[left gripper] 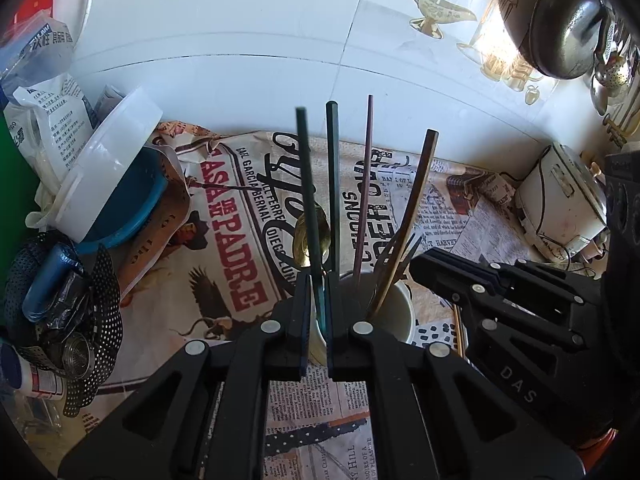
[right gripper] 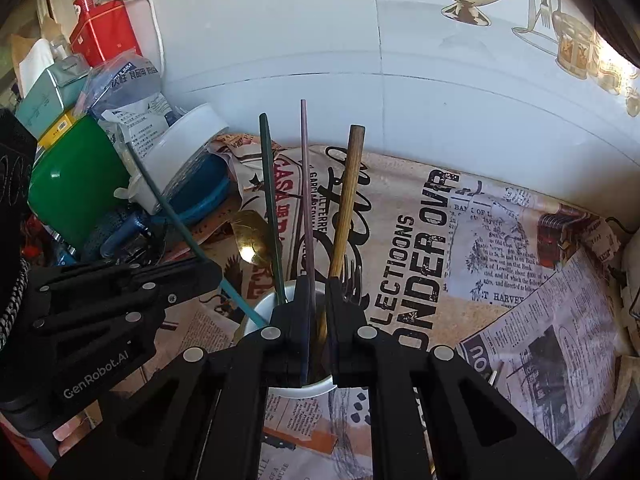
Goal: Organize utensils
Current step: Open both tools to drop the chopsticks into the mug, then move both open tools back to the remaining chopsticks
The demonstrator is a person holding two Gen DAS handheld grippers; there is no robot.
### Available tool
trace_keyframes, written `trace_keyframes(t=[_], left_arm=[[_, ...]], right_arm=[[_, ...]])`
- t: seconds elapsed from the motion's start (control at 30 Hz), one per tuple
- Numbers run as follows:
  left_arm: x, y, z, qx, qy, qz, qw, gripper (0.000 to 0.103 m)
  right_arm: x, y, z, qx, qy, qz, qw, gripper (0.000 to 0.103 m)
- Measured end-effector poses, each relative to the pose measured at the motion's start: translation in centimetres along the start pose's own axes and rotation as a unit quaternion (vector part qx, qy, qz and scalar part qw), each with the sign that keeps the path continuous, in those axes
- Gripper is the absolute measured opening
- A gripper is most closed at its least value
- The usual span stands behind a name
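Both grippers, left point(left gripper: 318, 320) clamped on a teal chopstick point(left gripper: 308, 184), right point(right gripper: 318, 320) on a mauve chopstick point(right gripper: 306, 184), hover over the white cup point(right gripper: 260, 312); lower each stick straight before releasing.

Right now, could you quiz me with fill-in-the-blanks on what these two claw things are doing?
The wooden handle stands in a white ___.
The left gripper is shut on a green ___.
The spoon in that container is ___ in colour.
Missing words: cup; chopstick; gold.
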State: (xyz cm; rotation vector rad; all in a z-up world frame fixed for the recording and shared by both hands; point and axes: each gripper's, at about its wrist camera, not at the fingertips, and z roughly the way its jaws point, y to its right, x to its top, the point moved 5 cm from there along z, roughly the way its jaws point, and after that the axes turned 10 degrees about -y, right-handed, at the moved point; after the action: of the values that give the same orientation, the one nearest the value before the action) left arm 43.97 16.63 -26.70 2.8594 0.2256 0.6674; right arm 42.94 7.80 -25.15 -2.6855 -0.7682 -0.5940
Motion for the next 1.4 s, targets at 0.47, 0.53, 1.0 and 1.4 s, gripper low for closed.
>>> trace_keyframes(t=[0.47,0.53,1.0,1.4], left_arm=[[0.1,2.3,-3.9,0.033,0.048,-0.001,0.9983,0.028],[0.0,2.9,-4.5,0.037,0.055,0.002,0.9978,0.029],[-2.1,10.7,-5.1,0.028,0.081,0.04,0.9955,0.054],[-5.4,14.9,2.2,0.024,0.018,0.056,0.998,0.054]], right_arm=[[-1.3,1.8,-4.4,-0.004,0.031,-0.002,1.0,0.034],[-1.6,2.5,-5.3,-0.009,0.039,0.001,0.999,0.036],[-5.6,9.3,-8.5,-0.034,0.05,0.045,0.997,0.05],[-12.2,16.4,-2.5,-0.038,-0.056,0.116,0.991,0.05]])
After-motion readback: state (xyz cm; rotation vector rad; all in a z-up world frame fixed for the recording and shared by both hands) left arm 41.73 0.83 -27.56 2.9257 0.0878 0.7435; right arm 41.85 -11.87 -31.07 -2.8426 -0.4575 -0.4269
